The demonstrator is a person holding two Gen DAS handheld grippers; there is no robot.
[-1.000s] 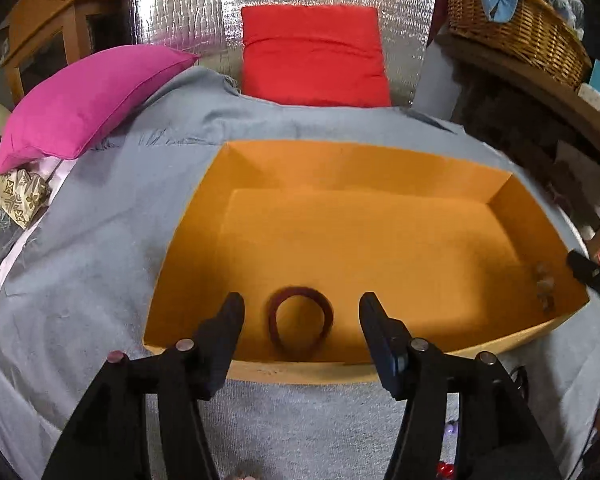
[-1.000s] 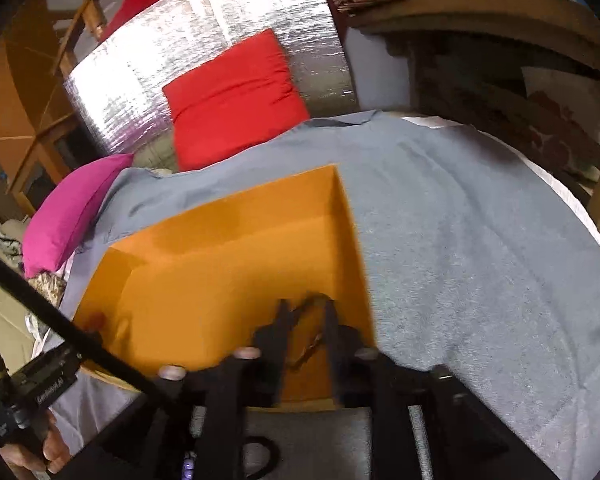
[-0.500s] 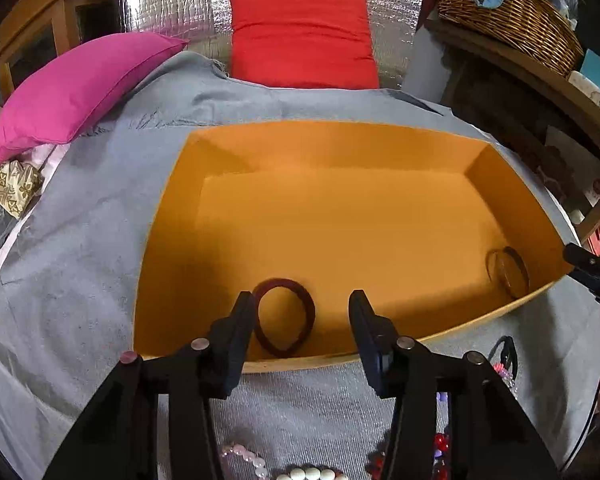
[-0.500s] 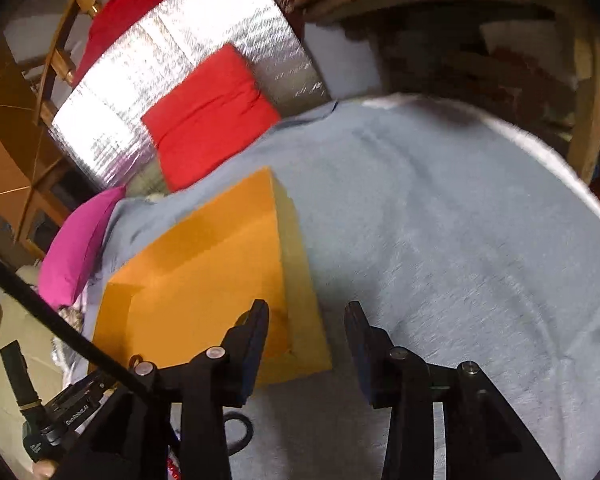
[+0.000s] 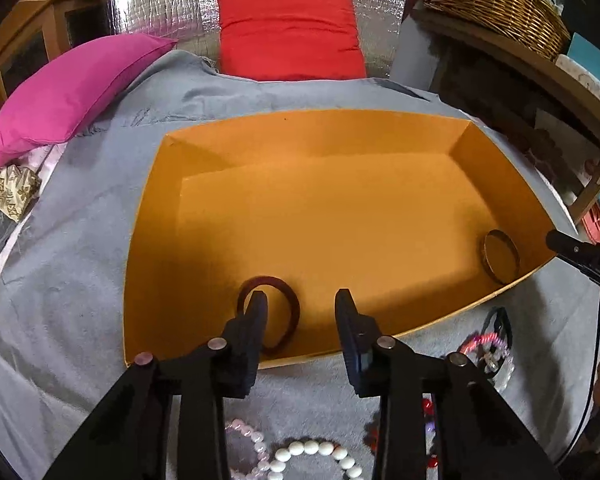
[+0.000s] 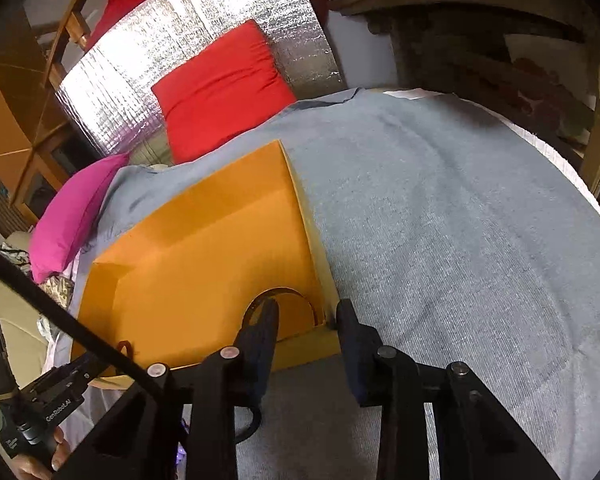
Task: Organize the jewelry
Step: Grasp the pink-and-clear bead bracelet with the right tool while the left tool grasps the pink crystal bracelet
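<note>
An open orange box [image 5: 140, 240] lies on a grey cloth [image 5: 60, 264]. Inside, a dark red bangle [image 5: 290, 306] rests by the front wall and a bronze bangle [image 5: 500, 256] leans in the right front corner. My left gripper [image 5: 302, 308] hovers over the front wall, its jaws closing with nothing between them; the left finger hides part of the red bangle. My right gripper [image 6: 306, 316] hangs over the box's near right corner [image 6: 320, 340], just this side of the bronze bangle [image 6: 280, 294], its jaws closing on nothing.
Loose jewelry lies on the cloth in front of the box: a white bead bracelet [image 5: 312, 452], a pink bead bracelet [image 5: 248, 436], pink bracelets [image 5: 486, 340] and a black ring [image 5: 500, 320]. Pink [image 5: 68, 88] and red [image 5: 288, 32] cushions sit behind. A wicker basket [image 5: 496, 4] stands on a shelf.
The right gripper had the bronze bangle between its fingers, let it go into the box's right corner and drew back. Both grippers' jaws have narrowed. The left view pulled back, showing the beads.
</note>
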